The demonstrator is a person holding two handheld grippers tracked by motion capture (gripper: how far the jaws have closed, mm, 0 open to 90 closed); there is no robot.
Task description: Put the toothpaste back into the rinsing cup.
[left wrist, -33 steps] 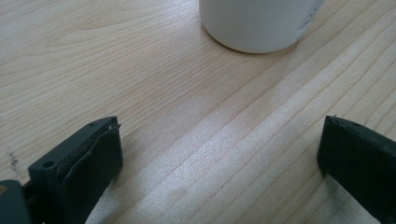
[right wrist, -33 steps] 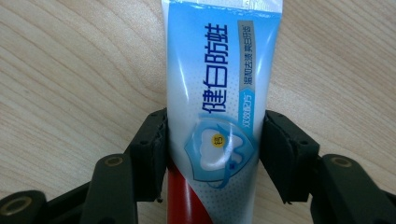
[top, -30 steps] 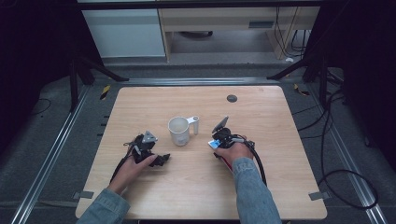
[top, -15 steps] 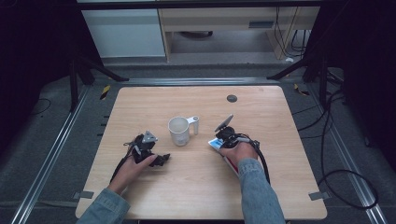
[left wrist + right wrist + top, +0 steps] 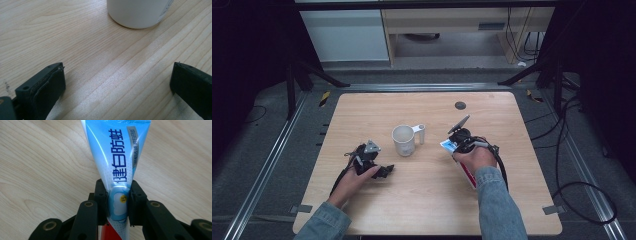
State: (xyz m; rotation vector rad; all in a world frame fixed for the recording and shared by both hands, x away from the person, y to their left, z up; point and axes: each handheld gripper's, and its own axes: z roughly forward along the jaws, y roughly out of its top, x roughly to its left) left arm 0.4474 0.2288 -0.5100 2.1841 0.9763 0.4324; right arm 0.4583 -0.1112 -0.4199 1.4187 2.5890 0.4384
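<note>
Right gripper has just closed; its pads now pinch the toothpaste tube, which fans out ahead of the jaws. I'd lift slow, keeping it straight. Left gripper gapes wide, holding nothing, with the white mug just ahead. Mug looks empty from above.

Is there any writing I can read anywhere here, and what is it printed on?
"健白防蛀": large dark-blue characters along the light-blue and white toothpaste tube clamped in the right gripper.
Small grey column beside them on the tube: too small to read.
Yellow dot between the jaws: one character, blurred.
White ceramic mug: tiny print at its edge, unreadable.
</note>
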